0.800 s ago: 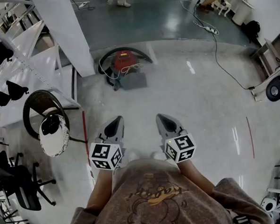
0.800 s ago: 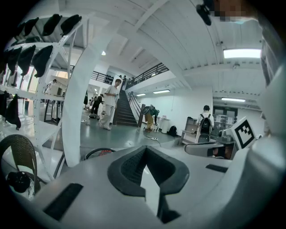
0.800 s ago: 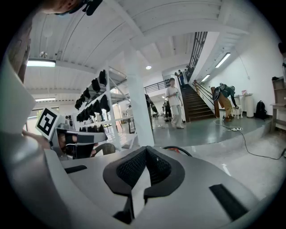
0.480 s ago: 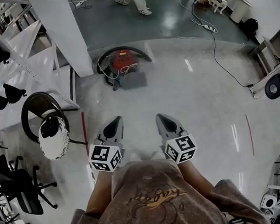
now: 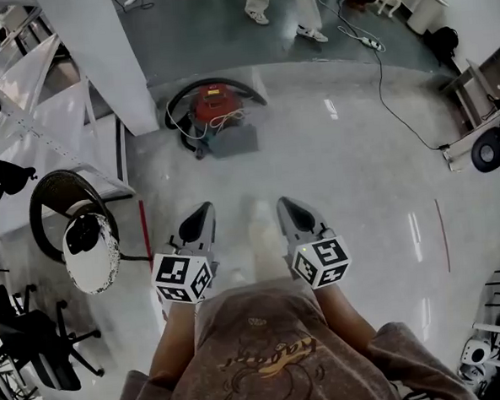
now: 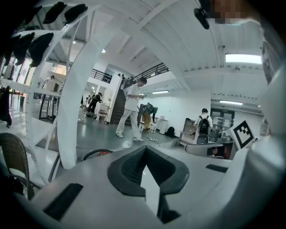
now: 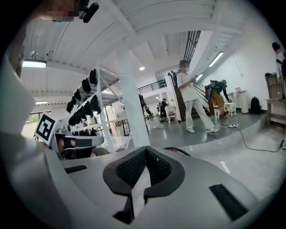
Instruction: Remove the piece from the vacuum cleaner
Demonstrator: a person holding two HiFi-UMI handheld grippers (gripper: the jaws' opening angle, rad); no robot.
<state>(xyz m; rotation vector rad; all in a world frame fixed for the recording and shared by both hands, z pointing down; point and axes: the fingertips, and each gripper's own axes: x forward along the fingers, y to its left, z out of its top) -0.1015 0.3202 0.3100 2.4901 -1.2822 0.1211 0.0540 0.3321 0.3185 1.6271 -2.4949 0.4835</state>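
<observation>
The vacuum cleaner, a red canister ringed by its black hose, sat on the pale glossy floor well ahead of you, and neither of your tools touched it. A flat grey piece lay against its near side; whether the two were joined could not be told from the head view. You held your left gripper and your right gripper side by side on the near side of the vacuum cleaner, well apart from it, both aimed roughly toward it. Each gripper view showed its dark pads pressed together with nothing between them, so both tools were closed and carrying nothing. Between them and the vacuum cleaner lay a stretch of floor. Just to the left of the vacuum cleaner rose the white pillar, with the white shelving rack further left of it. Left of the vacuum cleaner and nearer to you stood a dark wicker chair, with a white rounded object touching its near edge, and black office chairs nearer still. Beyond the vacuum cleaner, on the darker floor, a person was walking. To the right and beyond it, a power strip trailed a black cable across the floor.
</observation>
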